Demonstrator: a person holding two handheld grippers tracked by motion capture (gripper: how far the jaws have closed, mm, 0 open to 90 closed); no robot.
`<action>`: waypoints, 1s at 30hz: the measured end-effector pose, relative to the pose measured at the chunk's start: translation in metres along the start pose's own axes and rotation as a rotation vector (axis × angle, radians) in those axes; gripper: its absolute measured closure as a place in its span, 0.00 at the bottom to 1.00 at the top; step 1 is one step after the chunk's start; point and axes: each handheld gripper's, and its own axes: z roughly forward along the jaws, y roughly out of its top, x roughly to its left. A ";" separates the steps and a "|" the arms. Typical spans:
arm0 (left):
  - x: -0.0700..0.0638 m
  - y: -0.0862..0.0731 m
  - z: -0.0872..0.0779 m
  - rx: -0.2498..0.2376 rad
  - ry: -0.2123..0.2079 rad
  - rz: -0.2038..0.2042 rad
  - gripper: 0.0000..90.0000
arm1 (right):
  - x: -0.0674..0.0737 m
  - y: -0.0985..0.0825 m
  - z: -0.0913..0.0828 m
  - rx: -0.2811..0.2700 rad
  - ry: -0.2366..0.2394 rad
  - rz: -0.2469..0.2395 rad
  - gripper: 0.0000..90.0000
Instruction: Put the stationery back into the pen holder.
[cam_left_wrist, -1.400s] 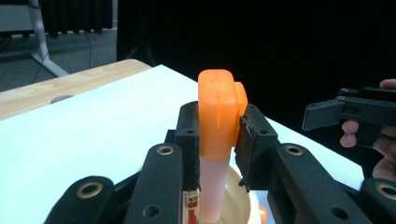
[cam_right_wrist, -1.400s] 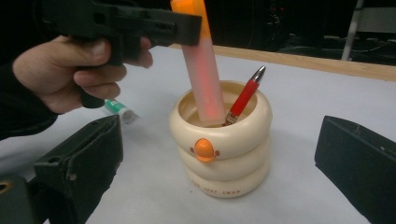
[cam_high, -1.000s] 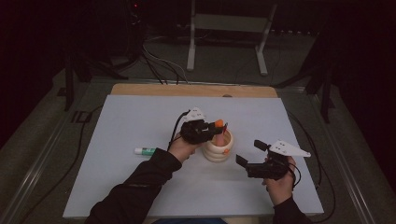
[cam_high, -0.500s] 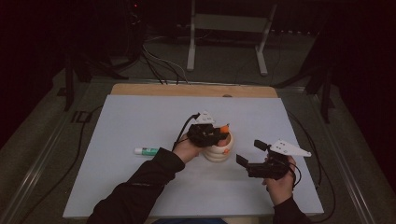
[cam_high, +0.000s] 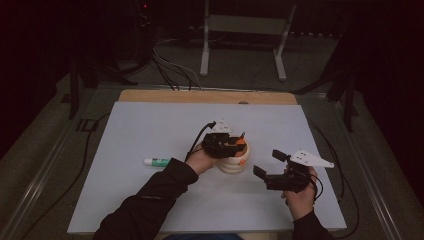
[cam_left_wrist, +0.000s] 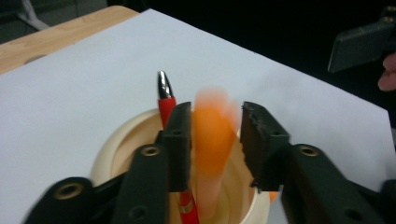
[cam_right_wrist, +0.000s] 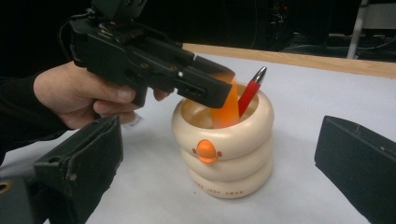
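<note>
A cream ringed cup (cam_high: 234, 164) with a small orange beak (cam_right_wrist: 207, 150) stands mid-table. A red pen (cam_left_wrist: 166, 100) leans inside it. My left gripper (cam_high: 239, 142) hovers right over the cup's mouth, pointing down into it. Its jaws have just been opening; an orange stick-shaped thing (cam_left_wrist: 211, 135) sits blurred between the pads, loose and reaching down into the cup (cam_left_wrist: 109, 144). The same orange thing (cam_right_wrist: 228, 109) shows below the left gripper (cam_right_wrist: 212, 91) in the right gripper view. My right gripper (cam_high: 268, 163) rests to the cup's right, open with nothing in it.
A white and green tube (cam_high: 157, 161) lies on the white sheet (cam_high: 150, 130) left of the person's left arm. A wooden table edge (cam_high: 200, 96) runs along the back. Cables trail off the right side (cam_high: 330, 150).
The left gripper has shifted a little right and down onto the cup's mouth, and its jaws have parted around the orange thing. The right gripper has stayed put.
</note>
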 end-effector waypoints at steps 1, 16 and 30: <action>0.000 0.001 -0.001 -0.007 0.001 -0.002 0.69 | 0.000 0.000 0.000 0.000 0.000 0.000 0.01; 0.006 0.010 -0.035 -0.058 -0.002 0.008 0.17 | 0.001 0.000 -0.004 -0.001 0.001 0.001 0.01; 0.025 0.003 -0.073 -0.104 -0.036 0.012 0.02 | -0.002 -0.002 -0.012 -0.006 -0.005 0.016 0.01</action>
